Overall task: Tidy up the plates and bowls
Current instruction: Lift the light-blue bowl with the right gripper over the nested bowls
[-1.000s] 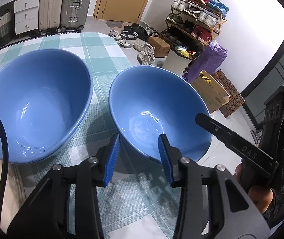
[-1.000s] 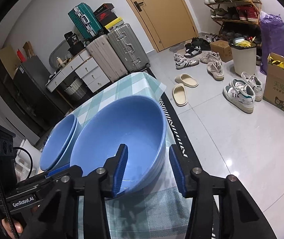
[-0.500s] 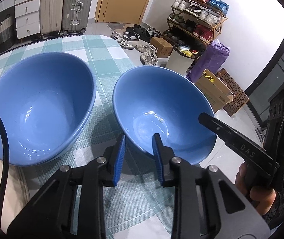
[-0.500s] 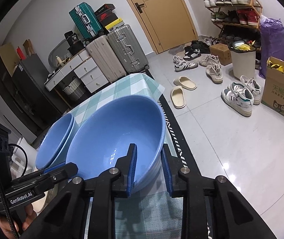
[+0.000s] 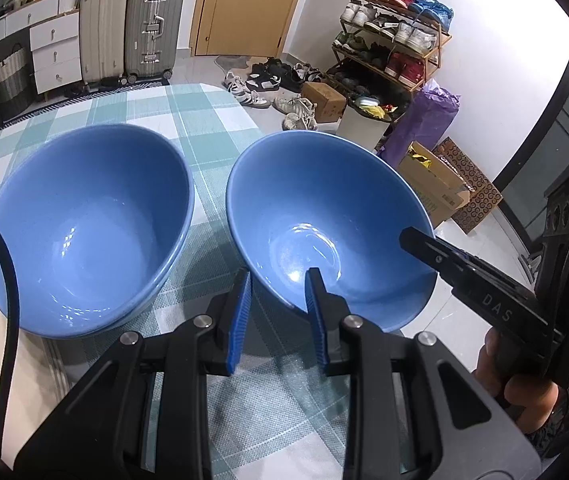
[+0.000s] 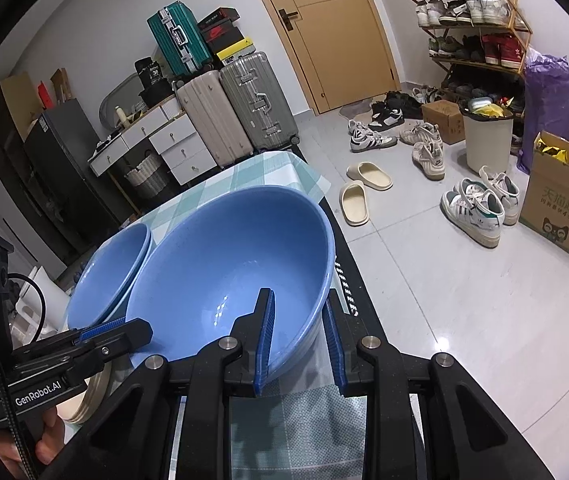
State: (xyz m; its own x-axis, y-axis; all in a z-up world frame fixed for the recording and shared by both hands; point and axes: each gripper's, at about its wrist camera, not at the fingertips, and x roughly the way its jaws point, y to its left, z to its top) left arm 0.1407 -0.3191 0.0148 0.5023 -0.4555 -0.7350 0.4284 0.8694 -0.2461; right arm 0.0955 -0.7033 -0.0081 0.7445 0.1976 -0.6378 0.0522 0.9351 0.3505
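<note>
Two grippers share one bowl: the left gripper (image 5: 276, 312) has its jaws clamped on the near rim of the right blue bowl (image 5: 324, 216), one pad outside the wall and one inside, while the right gripper (image 6: 298, 344) clamps the same bowl's right rim in the same way. That bowl sits on the right side of the bench (image 5: 188, 120), close to its right edge, just beside the left blue bowl (image 5: 84, 224).

Judging from the task, the step in hand is lifting the right bowl so it can nest into the left one. To do it well, both hands should rise together and keep the rim level, since a glazed wall can slide out of narrow pads if one side leads. Carrying it leftward high enough to clear the other rim, then lowering it centred, should avoid a knock between the rims.

Both bowls are deep, round and glossy blue, with light glints on their inner floors and nothing inside. In the right wrist view the left one seems to show a doubled rim (image 6: 140, 256), so it may already be a stack, though I cannot be sure. A pale plate (image 6: 92, 396) lies under or beside it at the near left.
</note>
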